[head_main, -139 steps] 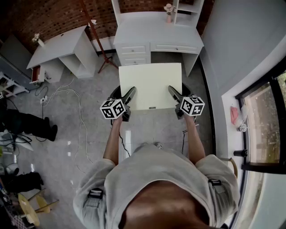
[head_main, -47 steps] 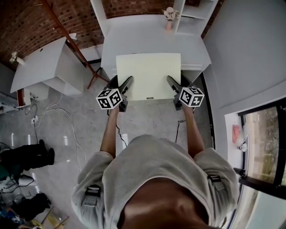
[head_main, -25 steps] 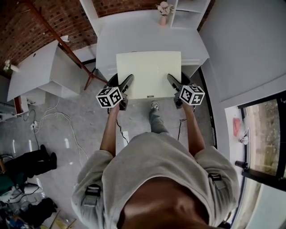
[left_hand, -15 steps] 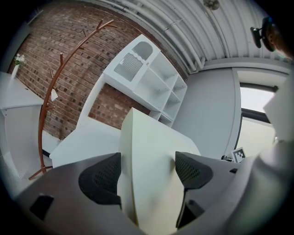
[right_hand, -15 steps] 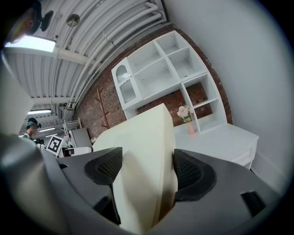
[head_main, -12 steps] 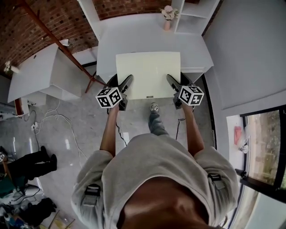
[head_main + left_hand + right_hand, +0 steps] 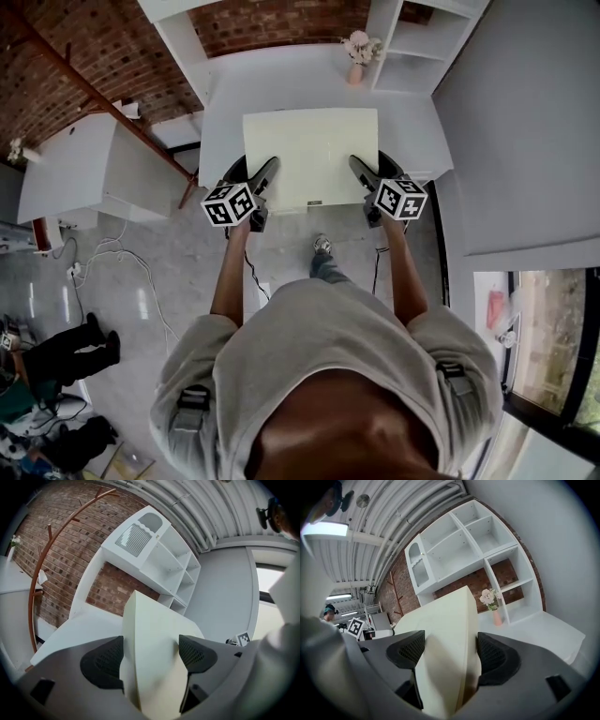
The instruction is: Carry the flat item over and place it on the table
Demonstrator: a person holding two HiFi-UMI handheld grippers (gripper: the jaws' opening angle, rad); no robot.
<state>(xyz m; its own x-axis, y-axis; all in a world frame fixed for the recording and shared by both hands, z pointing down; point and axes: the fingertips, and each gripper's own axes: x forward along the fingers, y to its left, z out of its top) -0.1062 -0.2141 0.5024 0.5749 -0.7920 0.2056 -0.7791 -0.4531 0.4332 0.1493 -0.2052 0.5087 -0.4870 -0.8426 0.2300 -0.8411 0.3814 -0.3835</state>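
The cream flat board is held level between the two grippers, one at each near corner. The left gripper is clamped on the board's near left edge; in the left gripper view both dark pads press its faces. The right gripper grips the near right edge the same way, and its own view shows the panel pinched between the pads.

Most of the board lies over the white counter, while its near edge and both grippers overhang the floor on the person's side. Whether the underside touches the counter I cannot tell. A small vase of flowers stands at the far right of the counter, apart from the board's far edge.

The carry looks nearly done and the placing is at hand. The next move calls for lowering the board flat, short of the vase, then letting go with both grippers together
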